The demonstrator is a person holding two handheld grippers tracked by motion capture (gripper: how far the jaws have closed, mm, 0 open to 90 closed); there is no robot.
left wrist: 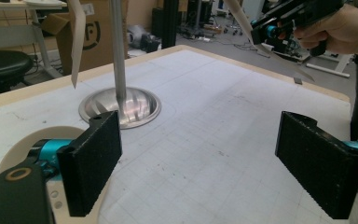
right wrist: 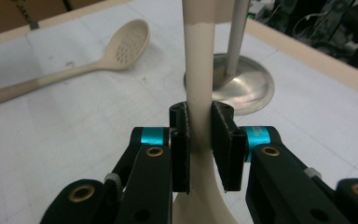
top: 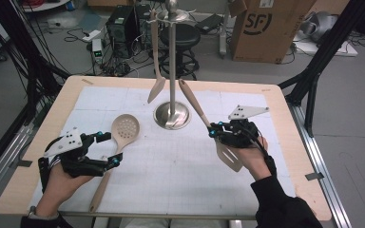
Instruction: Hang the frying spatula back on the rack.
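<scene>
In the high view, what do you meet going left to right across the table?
Left tongs → perforated spoon → hanging spoon → stand → right tongs, shut on the slotted spatula.

Right gripper (top: 214, 131) clamped on spatula (top: 208, 124), handle slanting up toward stand (top: 172, 61), blade low by the hand, lifted off the table (top: 275, 142); left gripper (top: 108, 149) jaws apart, resting beside skimmer (top: 115, 148), lying flat with bowl toward the stand base; spoon (top: 156, 66) hanging from the stand's top, bowl down; white gridded mat (top: 171, 166) over the tabletop.
</scene>
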